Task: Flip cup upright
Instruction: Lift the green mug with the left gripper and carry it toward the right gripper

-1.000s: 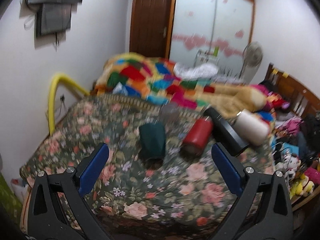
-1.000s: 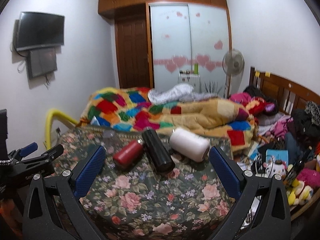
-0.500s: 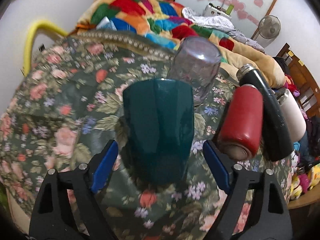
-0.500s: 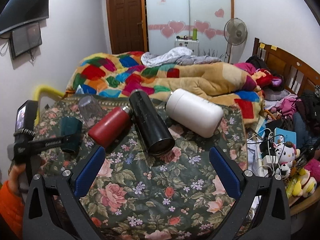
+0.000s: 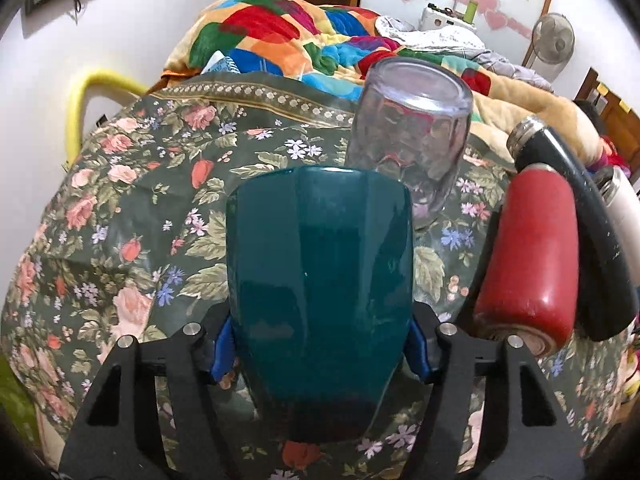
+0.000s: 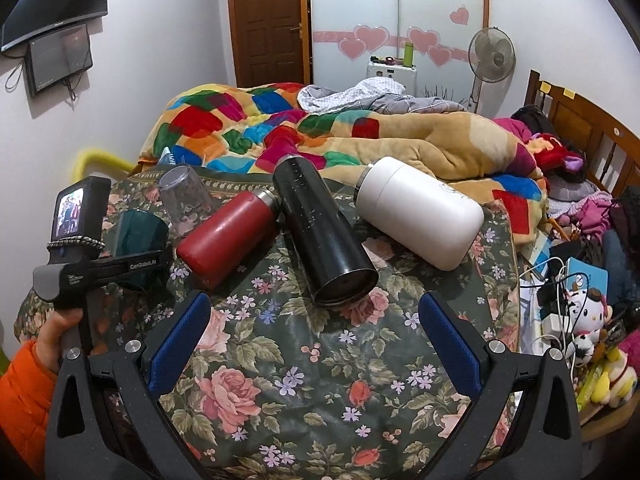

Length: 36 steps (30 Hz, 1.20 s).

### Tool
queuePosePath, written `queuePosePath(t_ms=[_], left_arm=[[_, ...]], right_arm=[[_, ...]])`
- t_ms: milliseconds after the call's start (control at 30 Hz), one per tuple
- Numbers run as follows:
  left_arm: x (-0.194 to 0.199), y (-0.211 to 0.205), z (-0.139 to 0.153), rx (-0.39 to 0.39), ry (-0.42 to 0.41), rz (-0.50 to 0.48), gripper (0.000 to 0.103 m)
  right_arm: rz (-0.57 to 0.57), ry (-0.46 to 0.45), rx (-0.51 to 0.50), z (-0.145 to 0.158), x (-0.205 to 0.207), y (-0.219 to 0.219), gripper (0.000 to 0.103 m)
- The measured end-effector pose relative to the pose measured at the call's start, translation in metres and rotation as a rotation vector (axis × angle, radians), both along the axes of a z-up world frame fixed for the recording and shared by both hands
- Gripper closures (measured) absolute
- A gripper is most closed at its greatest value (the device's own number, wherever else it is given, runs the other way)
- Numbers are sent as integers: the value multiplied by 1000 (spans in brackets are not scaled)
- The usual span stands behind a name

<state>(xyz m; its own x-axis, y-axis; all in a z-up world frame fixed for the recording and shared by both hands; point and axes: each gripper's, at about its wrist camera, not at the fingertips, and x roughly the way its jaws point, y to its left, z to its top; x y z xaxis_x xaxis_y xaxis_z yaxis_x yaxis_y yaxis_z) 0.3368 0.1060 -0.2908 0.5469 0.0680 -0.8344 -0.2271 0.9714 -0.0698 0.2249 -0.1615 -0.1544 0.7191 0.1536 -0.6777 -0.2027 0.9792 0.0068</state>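
Note:
A dark green cup (image 5: 320,280) stands upside down on the floral cloth (image 5: 140,200), base up. My left gripper (image 5: 320,344) is shut on the green cup's lower part, its blue pads pressed against both sides. The cup also shows in the right wrist view (image 6: 138,236), with the left gripper (image 6: 132,268) around it. A clear glass (image 5: 412,136) stands upside down just behind the green cup. My right gripper (image 6: 316,340) is open and empty, above the cloth in front of the bottles.
A red bottle (image 6: 228,236), a black bottle (image 6: 320,232) and a white bottle (image 6: 420,212) lie on their sides to the right of the cups. A patchwork blanket (image 6: 260,128) is heaped behind. Toys and cables (image 6: 576,312) crowd the right edge.
My left gripper has moved forward around the green cup and closed on it. My right gripper has moved closer to the bottles and stays open.

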Motion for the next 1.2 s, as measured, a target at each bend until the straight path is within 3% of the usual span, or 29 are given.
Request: queuePosePath(t_ms=[167,400,733,900,1200], left_arm=[[-21,0,12,2,-10,-6,37],[-66,-19,54,16,-66,-69,37],[-97,-100,96,-23,-133,-252,37],[-95,-138,85,-47,-108,-331,37],[-77,-184,30,-37,15,-410,37]], right_arm=[[-12,-21,-1,7,-5,-7,0],[-23,-51,20,19,-19,-17,0],[-40,-117,58,40,-42,-40,0],[-56,-134,71,45,-47,-51,0],[-85,-114,77,37,-47,-66,0]])
